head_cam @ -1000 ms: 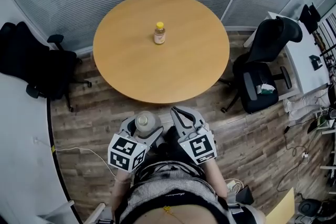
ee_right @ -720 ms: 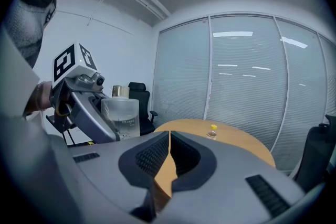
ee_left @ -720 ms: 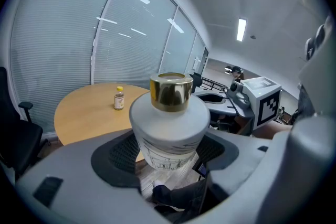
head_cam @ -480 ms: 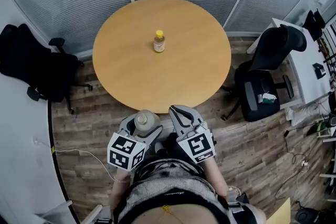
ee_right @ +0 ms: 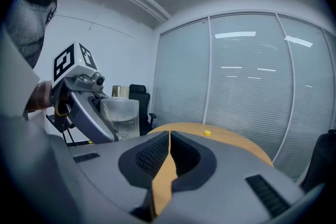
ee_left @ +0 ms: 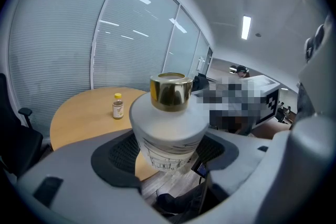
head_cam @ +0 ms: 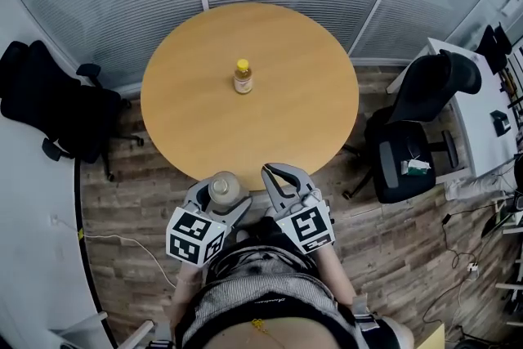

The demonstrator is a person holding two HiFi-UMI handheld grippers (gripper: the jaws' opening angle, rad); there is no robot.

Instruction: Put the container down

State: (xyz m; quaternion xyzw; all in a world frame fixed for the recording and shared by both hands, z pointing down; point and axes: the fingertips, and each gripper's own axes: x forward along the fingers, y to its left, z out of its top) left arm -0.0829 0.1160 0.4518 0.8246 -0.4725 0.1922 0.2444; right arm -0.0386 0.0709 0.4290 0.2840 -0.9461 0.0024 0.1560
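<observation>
Pads [ee_left: 118, 157] of my left gripper [ee_left: 168, 152] pinch the white container [ee_left: 167, 128] round its lower body; my right gripper [ee_right: 169, 152] is pressed together on nothing. Nothing is set down yet: the container hangs at lower centre of the head view, seemingly just short of the round table [head_cam: 286, 118]. It stands upright, gold cap topmost, long axis vertical.
</observation>
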